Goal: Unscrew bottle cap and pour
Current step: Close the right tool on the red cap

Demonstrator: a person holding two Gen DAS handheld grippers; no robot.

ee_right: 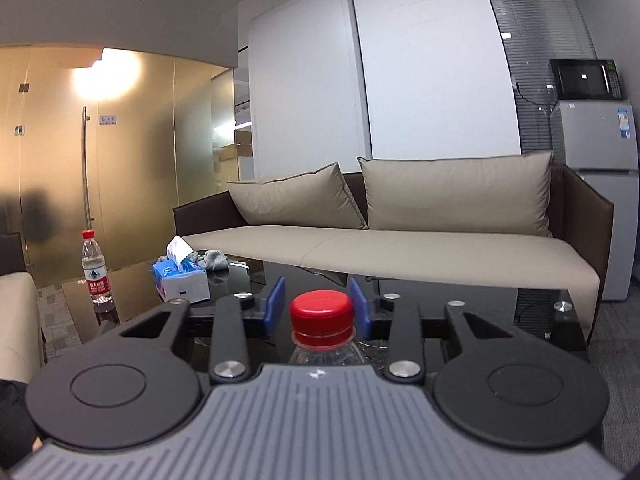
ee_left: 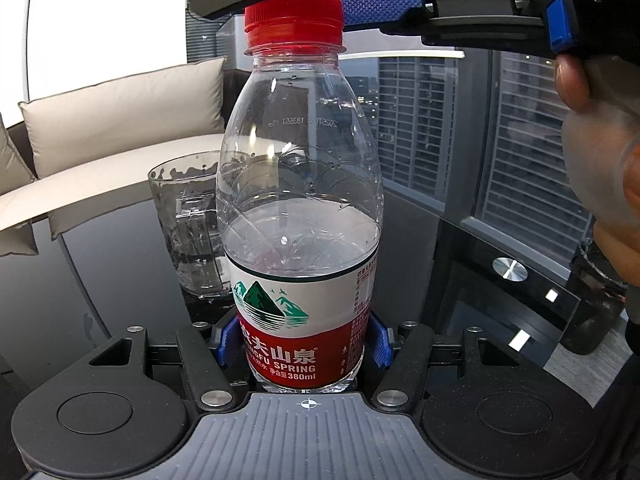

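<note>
A clear water bottle [ee_left: 300, 216] with a red and white label stands upright on the dark glass table, about half full. My left gripper [ee_left: 302, 340] is shut on its lower body, blue pads pressed against the label on both sides. Its red cap [ee_left: 294, 20] is on the neck. My right gripper [ee_right: 320, 308] is level with the cap [ee_right: 322, 318], open, its blue pads either side with a small gap. It also shows in the left wrist view [ee_left: 376, 4], reaching in from the upper right. A clear glass [ee_left: 188, 224] stands just behind the bottle on the left.
A second water bottle [ee_right: 95, 268] and a blue tissue box [ee_right: 182, 280] with a grey cloth behind it stand at the far left of the table [ee_right: 132, 292]. A beige sofa [ee_right: 400, 240] runs along the far side. A fridge stands at the right.
</note>
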